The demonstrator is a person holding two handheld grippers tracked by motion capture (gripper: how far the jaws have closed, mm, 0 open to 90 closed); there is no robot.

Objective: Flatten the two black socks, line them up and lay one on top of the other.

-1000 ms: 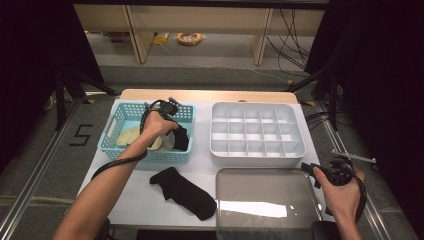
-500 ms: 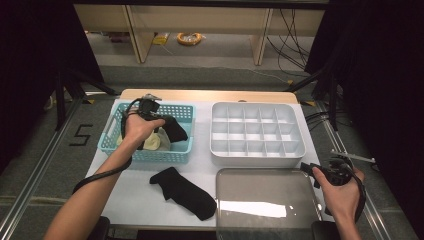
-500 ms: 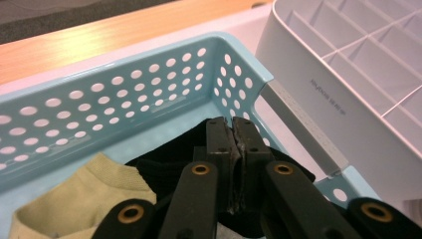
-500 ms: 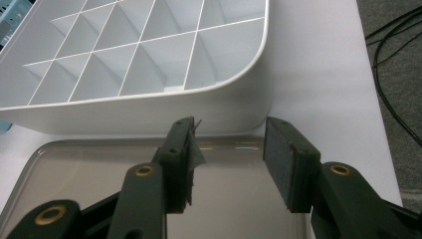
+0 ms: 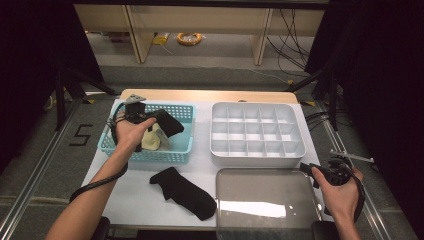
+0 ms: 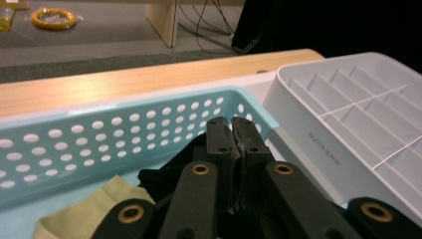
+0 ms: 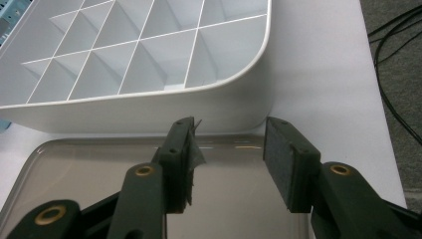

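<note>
While the left gripper is held over the teal basket, a black sock is clamped between its jaws, which are pretty much pressed together on the fabric in the left gripper view. That sock is seen hanging above the basket's right half, with its long axis running on a diagonal from the jaws toward the right and slightly toward the person, the free end pointing at the white divided tray. A second black sock is laid flat on the white table in front of the basket, its long axis also diagonal, from upper left to lower right in the high view, with the wider end toward the basket. So two black socks are counted in total, one held and one on the table. Some pale yellowish cloth is left inside the basket, just under the held sock; how many pieces it makes can't be told. One basket, one divided tray and one clear lid are counted. The right gripper is parked at the lid's far right corner, jaws spread apart with nothing between them.
</note>
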